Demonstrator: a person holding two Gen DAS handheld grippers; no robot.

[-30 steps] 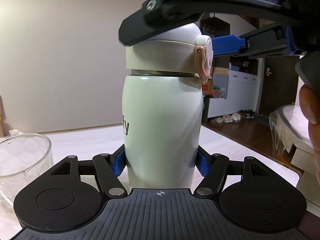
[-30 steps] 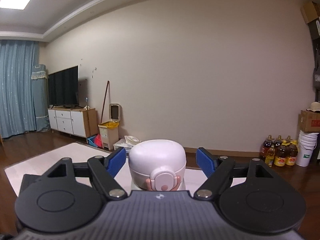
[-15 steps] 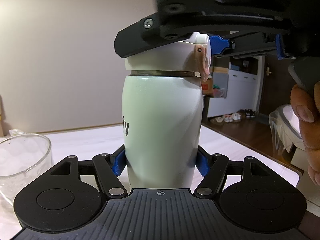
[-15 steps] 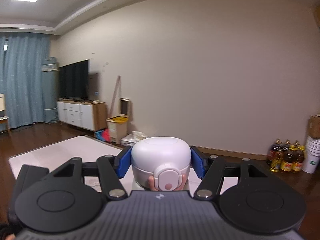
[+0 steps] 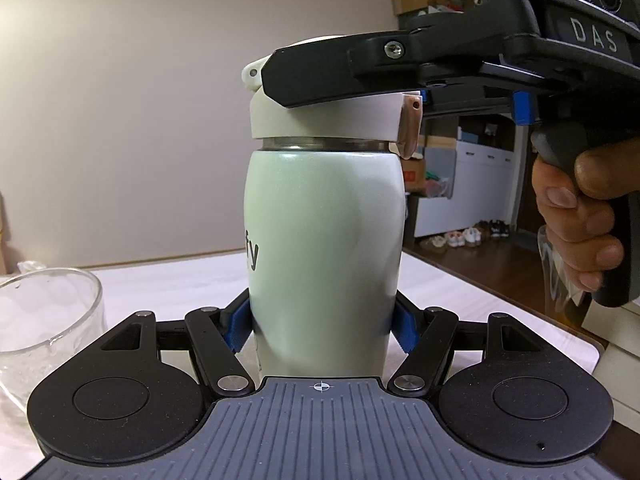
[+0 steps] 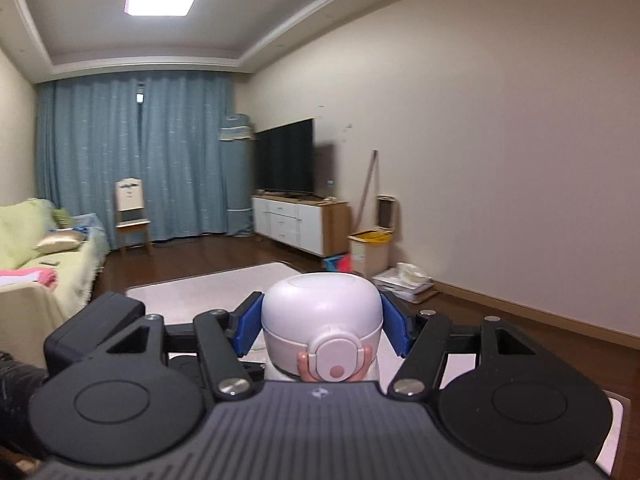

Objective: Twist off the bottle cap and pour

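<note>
Bottle (image 5: 324, 256) stands upright on the white table (image 5: 460, 292), low body pinched in our left gripper (image 5: 323, 330). Right gripper (image 6: 322, 322) is clamped on the domed cap (image 6: 320, 312), which sits on the neck. Smooth, rigid metal, likely slippery and weighty if full: we grip low and firm. Cap plastic; hold its sides. Glass (image 5: 48, 320) near left, fragile.

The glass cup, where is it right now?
In the left wrist view the glass cup stands on the white table at the far left edge, left of the bottle that the left gripper holds, and apart from it.
</note>
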